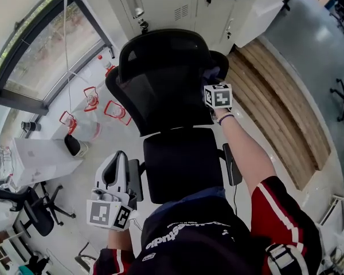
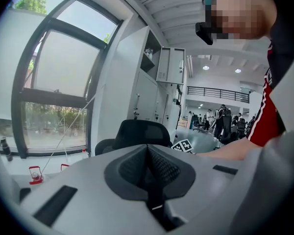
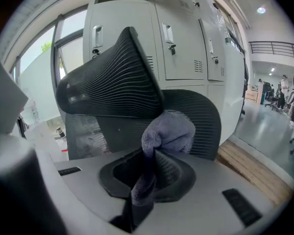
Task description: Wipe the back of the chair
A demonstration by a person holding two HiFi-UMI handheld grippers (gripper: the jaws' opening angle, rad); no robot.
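A black mesh office chair (image 1: 166, 90) stands in front of me with its back (image 3: 112, 92) facing the lockers. My right gripper (image 1: 215, 85) is shut on a grey-purple cloth (image 3: 167, 133), held against the right edge of the chair back, near its top. The cloth (image 1: 213, 73) bunches just past the jaws. My left gripper (image 1: 116, 179) hangs low at the left of the seat (image 1: 180, 162), shut with nothing between its jaws. In the left gripper view the chair (image 2: 139, 133) is some way off.
Grey lockers (image 1: 189, 4) stand right behind the chair. A wooden platform (image 1: 281, 102) runs along the right. Red-handled bottles (image 1: 92, 99) sit on the floor at the left by the window (image 1: 28, 44). Another black chair (image 1: 28, 208) and a white desk (image 1: 40, 156) are at lower left.
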